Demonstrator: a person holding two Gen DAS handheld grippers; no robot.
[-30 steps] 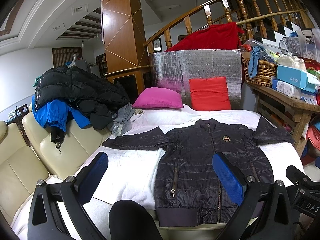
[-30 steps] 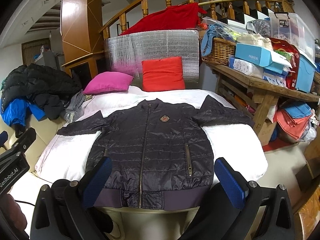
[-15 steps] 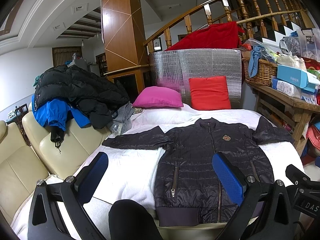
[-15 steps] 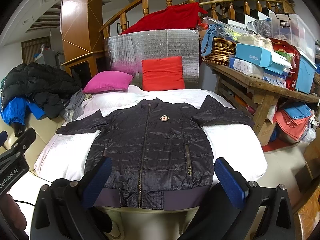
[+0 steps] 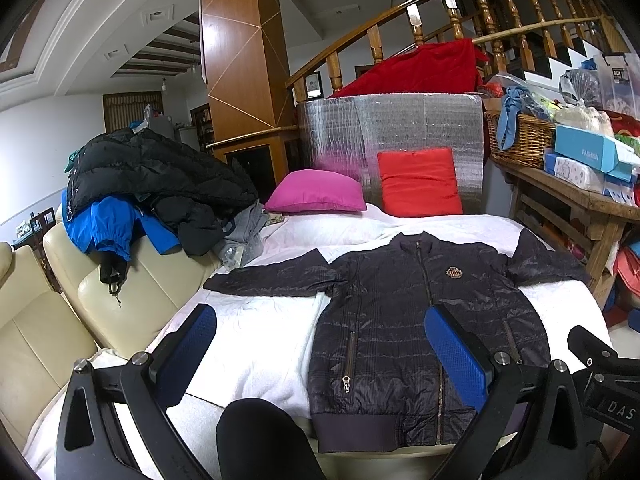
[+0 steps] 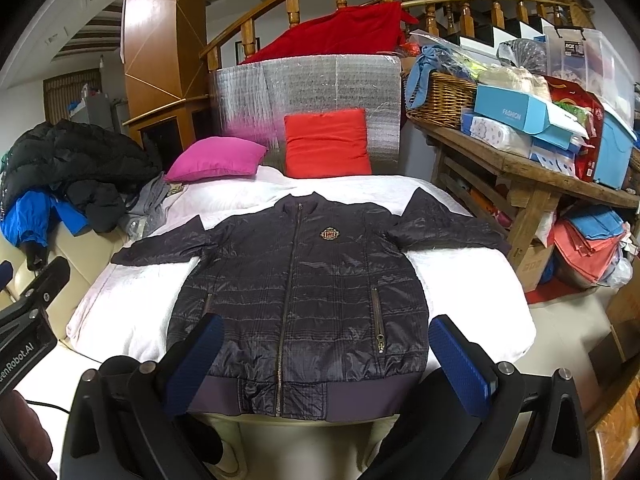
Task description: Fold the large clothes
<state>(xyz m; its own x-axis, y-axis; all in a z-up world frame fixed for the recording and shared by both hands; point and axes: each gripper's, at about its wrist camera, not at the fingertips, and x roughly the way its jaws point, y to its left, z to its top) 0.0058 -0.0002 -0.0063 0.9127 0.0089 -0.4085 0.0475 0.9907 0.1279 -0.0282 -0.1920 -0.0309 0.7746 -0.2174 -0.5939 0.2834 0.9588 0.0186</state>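
We see the white bed cover point(image 6: 472, 276) filling the middle of both views, and everything else we place against it. On it the dark quilted jacket point(image 6: 304, 292) lies flat and face up, zipped, its 2 sleeves spread out to either side and its ribbed hem at the cover's near edge. At the cover's far end a red cushion point(image 6: 326, 142) stands upright beside a pink cushion point(image 6: 216, 158). Off the cover's left side, a heap of black and blue coats point(image 5: 140, 184) sits on a cream sofa point(image 5: 100, 300). Our left gripper point(image 5: 320, 356) hangs above the cover's near edge with its 2 blue pads spread wide, touching nothing. Our right gripper point(image 6: 326, 360) hovers over the jacket's hem, spread just as wide and empty.
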